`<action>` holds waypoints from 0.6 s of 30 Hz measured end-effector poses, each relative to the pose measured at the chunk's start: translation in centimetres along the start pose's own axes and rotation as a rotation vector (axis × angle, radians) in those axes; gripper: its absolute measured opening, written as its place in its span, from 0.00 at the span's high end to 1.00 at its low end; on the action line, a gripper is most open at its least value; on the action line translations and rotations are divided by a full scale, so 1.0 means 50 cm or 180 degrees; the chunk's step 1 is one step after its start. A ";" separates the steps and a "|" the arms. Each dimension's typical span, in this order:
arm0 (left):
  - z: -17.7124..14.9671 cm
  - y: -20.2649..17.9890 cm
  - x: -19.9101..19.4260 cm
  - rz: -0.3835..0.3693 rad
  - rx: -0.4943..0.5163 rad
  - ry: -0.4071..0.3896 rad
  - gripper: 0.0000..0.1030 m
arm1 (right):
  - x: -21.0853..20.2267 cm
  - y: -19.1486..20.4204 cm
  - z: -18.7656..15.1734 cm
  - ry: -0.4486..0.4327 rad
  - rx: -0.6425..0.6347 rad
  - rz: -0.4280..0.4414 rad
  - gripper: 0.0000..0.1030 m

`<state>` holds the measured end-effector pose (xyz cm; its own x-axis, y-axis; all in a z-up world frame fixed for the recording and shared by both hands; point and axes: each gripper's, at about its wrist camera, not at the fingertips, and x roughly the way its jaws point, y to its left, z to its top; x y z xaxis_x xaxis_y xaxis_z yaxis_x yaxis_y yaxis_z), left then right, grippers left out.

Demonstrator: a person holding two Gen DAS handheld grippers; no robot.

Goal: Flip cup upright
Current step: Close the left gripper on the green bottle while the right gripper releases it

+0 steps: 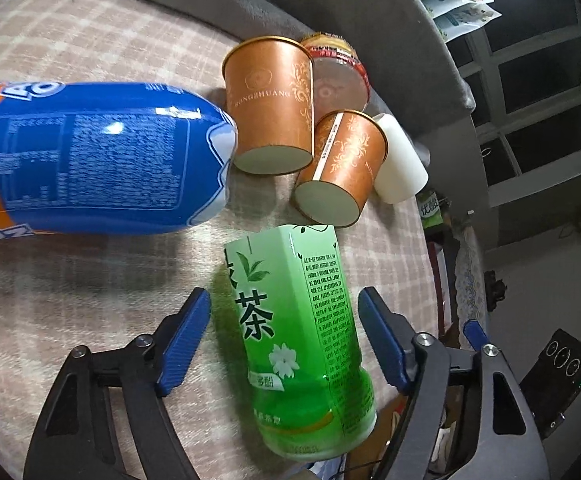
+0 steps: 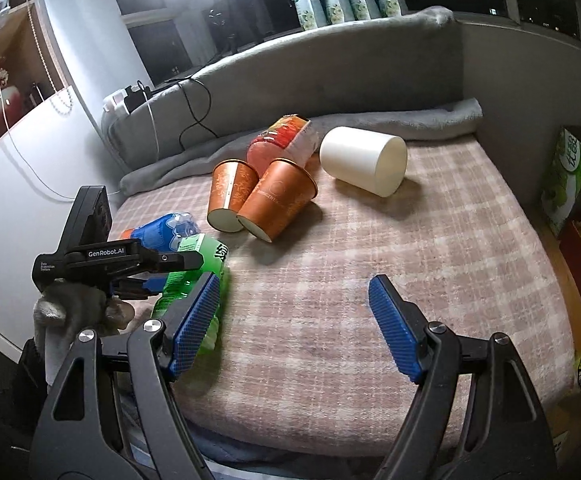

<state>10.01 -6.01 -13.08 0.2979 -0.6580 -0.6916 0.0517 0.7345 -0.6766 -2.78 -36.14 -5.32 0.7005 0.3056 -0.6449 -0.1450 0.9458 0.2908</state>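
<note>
Two orange paper cups lie on their sides on the pink plaid blanket, bases toward me: one (image 1: 270, 104) (image 2: 278, 200) beside the other (image 1: 340, 168) (image 2: 230, 194). A white cup (image 1: 400, 160) (image 2: 364, 160) lies on its side further right. My left gripper (image 1: 284, 316) is open with its jaws on either side of a lying green tea bottle (image 1: 298, 332) (image 2: 194, 272), not closed on it. My right gripper (image 2: 294, 312) is open and empty above bare blanket, nearer than the cups.
A blue and orange bottle (image 1: 90, 160) (image 2: 162, 226) lies left of the cups. A red-labelled bottle (image 1: 338, 72) (image 2: 286, 138) lies behind them. A grey cushion wall (image 2: 330, 72) borders the blanket. Boxes and a green bag (image 2: 566, 176) stand past the right edge.
</note>
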 end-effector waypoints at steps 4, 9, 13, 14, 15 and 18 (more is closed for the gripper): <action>0.002 0.001 0.004 -0.0010 -0.0014 0.0020 0.38 | 0.008 -0.001 -0.005 0.0019 -0.0013 -0.0025 0.23; 0.004 -0.007 0.002 0.0028 0.0038 -0.0024 0.41 | 0.013 -0.010 -0.007 0.0024 0.0055 -0.0039 0.23; 0.002 -0.013 -0.001 0.0044 0.0079 -0.0056 0.42 | 0.011 -0.013 -0.007 0.0004 0.0073 -0.0057 0.23; 0.001 -0.015 -0.004 0.0055 0.0096 -0.0075 0.42 | 0.009 -0.013 -0.007 -0.0004 0.0077 -0.0062 0.23; -0.001 -0.019 -0.007 0.0072 0.0125 -0.0106 0.42 | 0.008 -0.013 -0.006 -0.0013 0.0079 -0.0065 0.23; -0.005 -0.037 -0.020 0.0118 0.0242 -0.0208 0.42 | 0.005 -0.013 -0.004 -0.0041 0.0080 -0.0073 0.23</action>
<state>9.39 -6.76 -11.21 0.3624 -0.6198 -0.6961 0.1110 0.7702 -0.6280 -2.68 -36.66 -5.81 0.7123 0.2823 -0.6426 -0.1113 0.9494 0.2937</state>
